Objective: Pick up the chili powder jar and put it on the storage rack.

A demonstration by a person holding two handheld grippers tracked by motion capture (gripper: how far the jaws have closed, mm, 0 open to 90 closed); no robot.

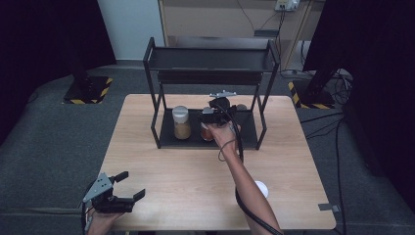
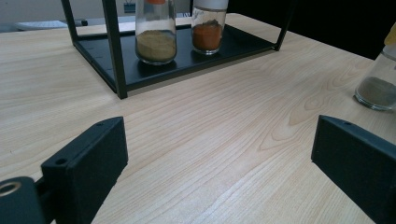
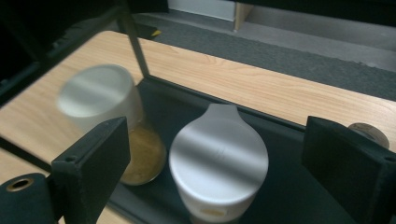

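Rack [image 1: 155, 88] stands at far-mid tabletop [image 1: 161, 171]. On its bottom shelf: jar w/ pale powder [image 1: 181, 123] on left, jar w/ orange powder [image 2: 208, 29] just to its right, close but apart. Right gripper [image 3: 215, 154] hangs directly above the orange-powder jar, a jaw each side, not touching. Left gripper [image 1: 128, 185] near front-left tabletop corner. Third jar [image 2: 379, 79] on the tabletop, well apart from rack.

Open jaws above white-capped jar [image 3: 218, 158], beside a seemingly yellow-filled jar [image 3: 105, 114].

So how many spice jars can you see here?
3: a yellow-spice jar and an orange-spice jar on the black rack's bottom shelf, plus one on the table. Others may be hidden.
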